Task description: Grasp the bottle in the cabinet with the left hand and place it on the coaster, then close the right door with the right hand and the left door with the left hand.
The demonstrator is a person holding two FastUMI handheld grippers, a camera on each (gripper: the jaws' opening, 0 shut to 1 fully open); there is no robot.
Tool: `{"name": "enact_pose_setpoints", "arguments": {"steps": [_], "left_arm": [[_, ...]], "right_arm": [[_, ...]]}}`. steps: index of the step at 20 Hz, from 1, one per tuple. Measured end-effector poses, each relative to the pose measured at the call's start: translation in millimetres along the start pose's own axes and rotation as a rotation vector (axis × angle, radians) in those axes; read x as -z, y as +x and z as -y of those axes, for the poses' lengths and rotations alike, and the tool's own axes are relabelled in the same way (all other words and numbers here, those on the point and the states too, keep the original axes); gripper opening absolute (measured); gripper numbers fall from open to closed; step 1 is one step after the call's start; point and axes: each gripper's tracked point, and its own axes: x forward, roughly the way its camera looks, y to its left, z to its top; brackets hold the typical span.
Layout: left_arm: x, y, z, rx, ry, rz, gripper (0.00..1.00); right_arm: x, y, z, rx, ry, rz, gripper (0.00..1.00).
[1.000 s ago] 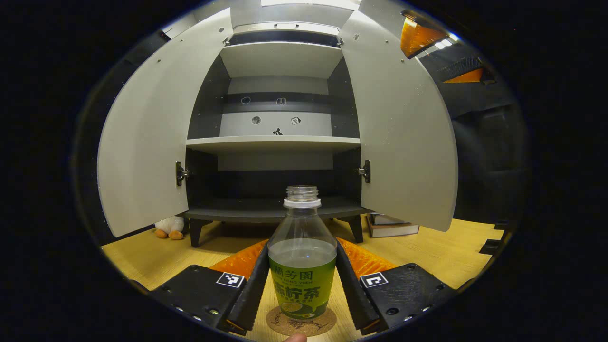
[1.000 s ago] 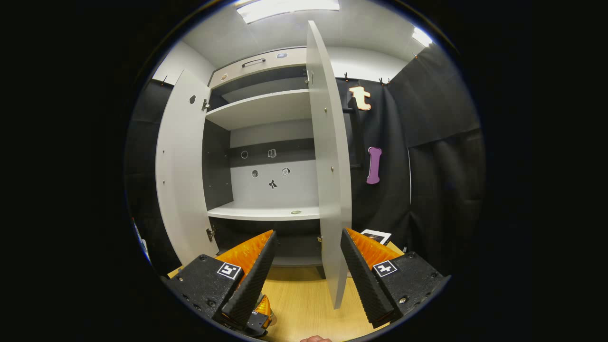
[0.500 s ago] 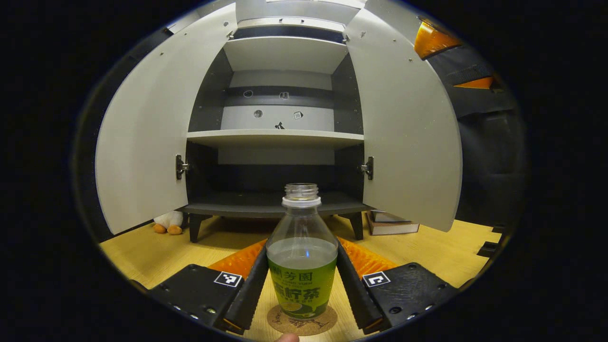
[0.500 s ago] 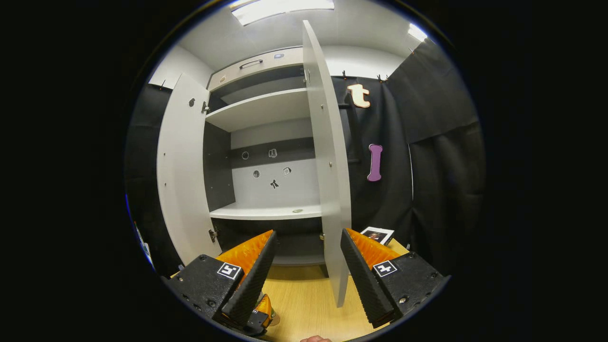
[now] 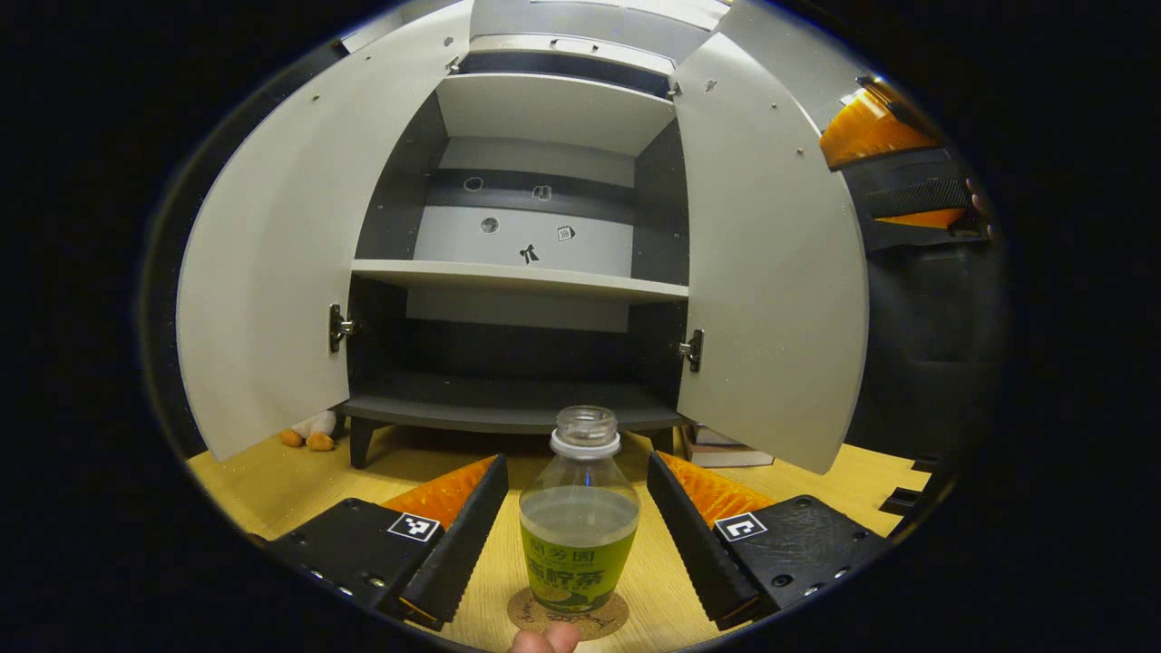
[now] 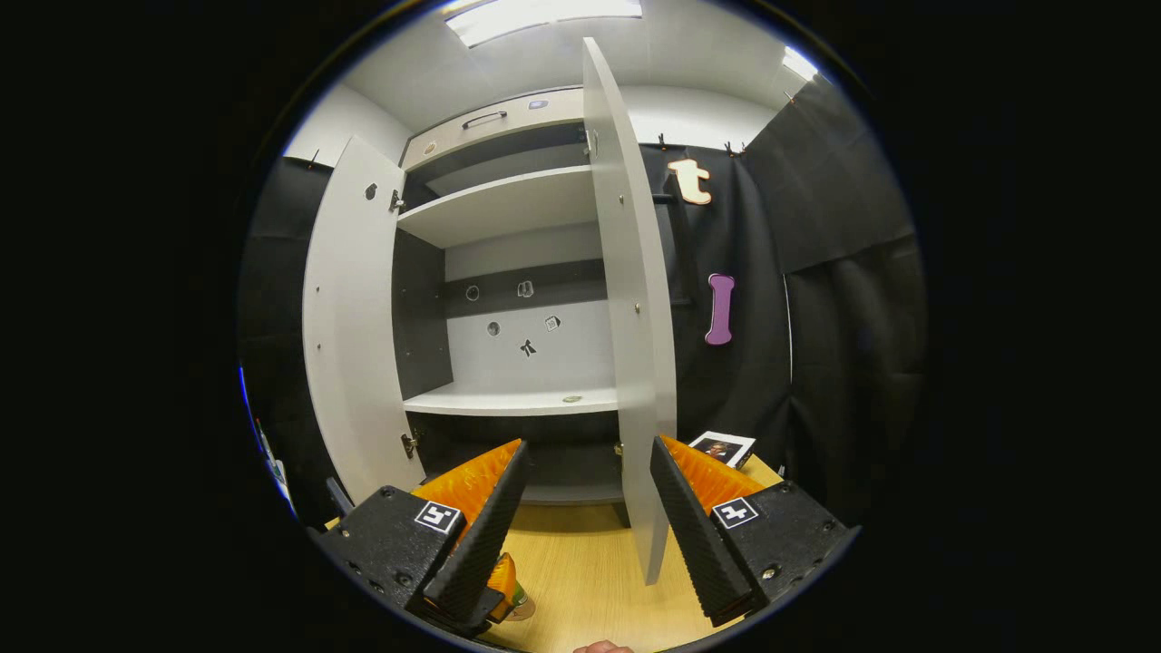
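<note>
The clear bottle (image 5: 580, 521) with a green label and no cap stands upright on the round cork coaster (image 5: 544, 618) on the wooden surface. My left gripper (image 5: 576, 464) is open, its fingers on either side of the bottle with a gap on both sides. The grey cabinet (image 5: 517, 277) stands behind, its left door (image 5: 263, 272) and right door (image 5: 771, 272) both swung open. In the right gripper view my right gripper (image 6: 590, 449) is open and holds nothing, just in front of the edge-on right door (image 6: 635, 363). The right gripper (image 5: 893, 177) also hangs beyond that door.
A plush toy (image 5: 304, 433) lies by the cabinet's left leg. Books (image 5: 726, 451) lie under the right door, and a book (image 6: 721, 447) sits by the black cloth wall. The cabinet shelves hold no large objects. A fingertip (image 5: 544, 639) shows at the bottom edge.
My left gripper has opened off the bottle and drawn back; the bottle stays upright on the coaster. The right gripper has hardly moved.
</note>
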Motion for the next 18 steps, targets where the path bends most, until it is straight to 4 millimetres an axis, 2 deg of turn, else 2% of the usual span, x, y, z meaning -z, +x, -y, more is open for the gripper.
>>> {"name": "enact_pose_setpoints", "arguments": {"steps": [4,6,8,9,10,12,15,16,18], "left_arm": [[-51,-19,-3,0.017,-0.029,0.039,0.94],[-83,-24,-8,0.012,-0.031,0.068,0.97],[-110,-28,-12,0.012,-0.034,0.086,0.94],[-121,-29,-14,0.01,-0.041,0.091,0.97],[-130,-30,-16,0.005,-0.042,0.098,0.94],[-144,-32,-22,-0.011,-0.028,0.101,0.94],[-160,-36,-35,-0.052,-0.052,0.13,0.94],[-163,-39,-38,-0.067,-0.07,0.135,0.95],[-162,-43,-39,-0.098,-0.097,0.125,0.95]], "right_arm": [[4,3,0,0.0,-0.012,0.012,0.83],[5,5,-2,-0.003,-0.009,0.028,0.83],[7,7,-5,-0.01,0.002,0.043,0.83],[6,8,-8,-0.019,0.013,0.054,0.83],[6,9,-10,-0.026,0.023,0.065,0.83],[4,7,-12,-0.04,0.03,0.083,0.83],[-12,0,-7,-0.07,0.028,0.114,0.83],[-15,-2,0,-0.07,0.033,0.105,0.83],[-39,-6,19,-0.049,0.059,0.116,0.83]]}}
